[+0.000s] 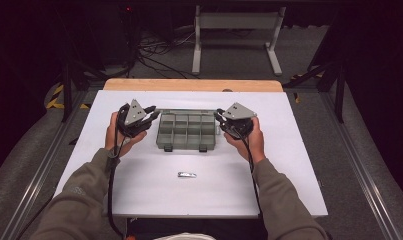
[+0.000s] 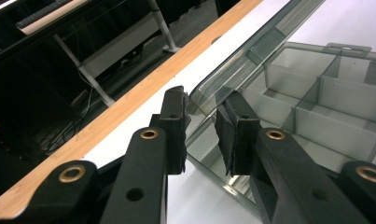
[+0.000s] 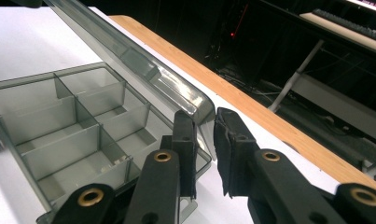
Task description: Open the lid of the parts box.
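Observation:
A smoky clear compartment box (image 1: pixel 186 131) lies mid-table with its divided cells empty (image 2: pixel 316 107) (image 3: pixel 73 126). Its hinged lid (image 1: pixel 184 110) stands raised along the far edge. My left gripper (image 1: pixel 154 115) is at the lid's left corner, and in the left gripper view the jaws (image 2: pixel 202 112) pinch that corner of the lid (image 2: pixel 260 42). My right gripper (image 1: pixel 219 116) is at the right corner, where its jaws (image 3: pixel 205 123) close on the rim of the lid (image 3: pixel 129 56).
A small silvery metal piece (image 1: pixel 187 174) lies on the white tabletop (image 1: pixel 289 165) nearer the person. A wooden strip (image 1: pixel 189 84) runs along the table's far edge. Beyond it are a grey stand's legs (image 1: pixel 234 45) and cables on the floor.

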Demonstrator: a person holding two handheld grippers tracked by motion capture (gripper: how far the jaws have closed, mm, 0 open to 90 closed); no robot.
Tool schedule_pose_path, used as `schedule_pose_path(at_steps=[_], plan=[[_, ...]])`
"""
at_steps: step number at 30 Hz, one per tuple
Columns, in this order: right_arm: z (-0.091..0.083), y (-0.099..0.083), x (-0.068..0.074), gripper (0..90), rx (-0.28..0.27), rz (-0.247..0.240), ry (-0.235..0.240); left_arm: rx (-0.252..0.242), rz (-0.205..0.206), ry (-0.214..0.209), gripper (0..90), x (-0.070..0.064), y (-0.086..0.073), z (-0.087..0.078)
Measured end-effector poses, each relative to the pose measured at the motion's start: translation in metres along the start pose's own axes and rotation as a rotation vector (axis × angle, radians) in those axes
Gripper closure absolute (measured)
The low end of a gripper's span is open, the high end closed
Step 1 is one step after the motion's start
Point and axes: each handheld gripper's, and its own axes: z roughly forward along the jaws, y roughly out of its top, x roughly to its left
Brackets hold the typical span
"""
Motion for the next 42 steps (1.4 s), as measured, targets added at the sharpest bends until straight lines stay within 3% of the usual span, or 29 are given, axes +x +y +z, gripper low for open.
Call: schedule_pose_path(at_steps=[10,16,20,23,26,31,36,42], plan=[[0.012,0.011,-0.016,79.1,0.002,0.079,0.027,0.007,-0.028,-0.022,74.0,0.015,0.011,0.008],[0.019,0.014,-0.024,79.8,-0.019,0.121,0.019,0.002,-0.063,-0.030,73.1,0.021,0.013,0.015],[0.024,0.014,-0.027,80.0,-0.033,0.141,0.014,-0.002,-0.064,-0.028,72.3,0.025,0.014,0.019],[0.026,0.014,-0.029,78.8,-0.038,0.154,0.004,-0.009,-0.090,-0.033,72.3,0.026,0.014,0.021],[0.030,0.012,-0.031,79.1,-0.063,0.199,0.002,-0.018,-0.138,-0.035,71.8,0.027,0.010,0.027],[0.035,0.010,-0.033,79.0,-0.082,0.244,-0.004,-0.022,-0.173,-0.033,71.7,0.029,0.005,0.034],[0.041,0.007,-0.032,79.3,-0.089,0.257,-0.026,-0.024,-0.205,-0.021,71.1,0.029,0.001,0.041],[0.053,0.002,-0.032,79.2,-0.084,0.260,-0.058,-0.006,-0.211,-0.007,71.5,0.031,-0.004,0.051]])
